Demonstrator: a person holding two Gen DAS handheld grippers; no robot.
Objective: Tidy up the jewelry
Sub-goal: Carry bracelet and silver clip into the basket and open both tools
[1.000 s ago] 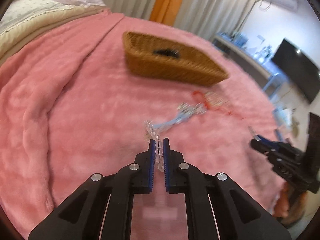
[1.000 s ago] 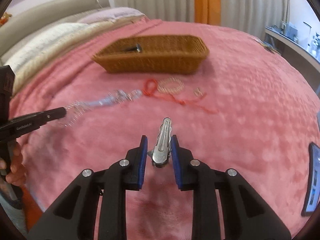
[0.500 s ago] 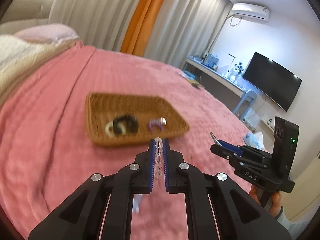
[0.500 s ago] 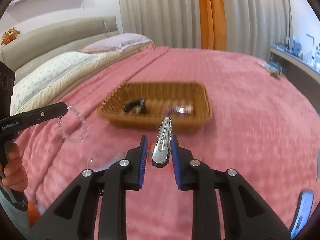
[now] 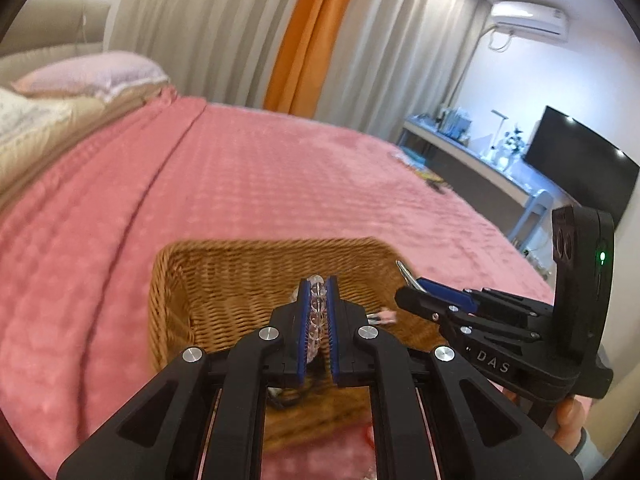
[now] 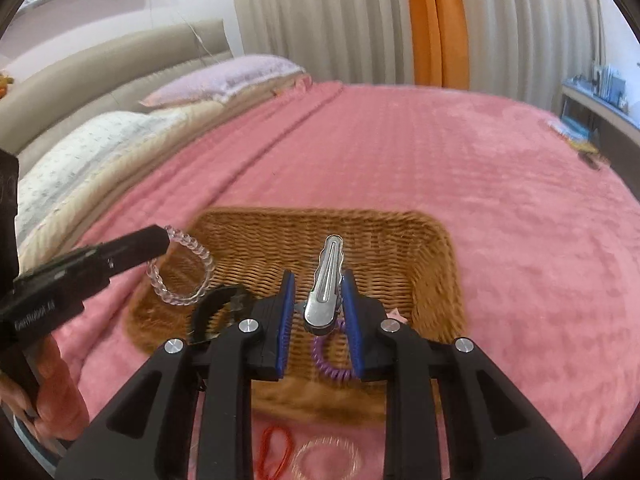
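Pink bed blanket (image 6: 500, 208), we've got the left claw (image 5: 319, 320) pinching the clear bead bracelet (image 6: 180, 268) and right claw (image 6: 318, 312) pinching the silver metal hair clip (image 6: 326, 280) over the brown wicker basket (image 6: 400, 240), so lower both before letting go.

Wicker basket (image 5: 208, 292): near wall and floor hidden behind the left tool (image 5: 318, 320), rim motion-blurred. Clear bead bracelet (image 5: 316, 312): lower loop concealed between the pads. Black hair claw (image 6: 216, 312) and purple coil tie (image 6: 332, 360): partly masked by the right tool (image 6: 318, 308). Red cord (image 6: 276, 452) and pale ring (image 6: 328, 460): blurred, cut by tool arms. Desk (image 5: 472, 156) items: too small to identify.
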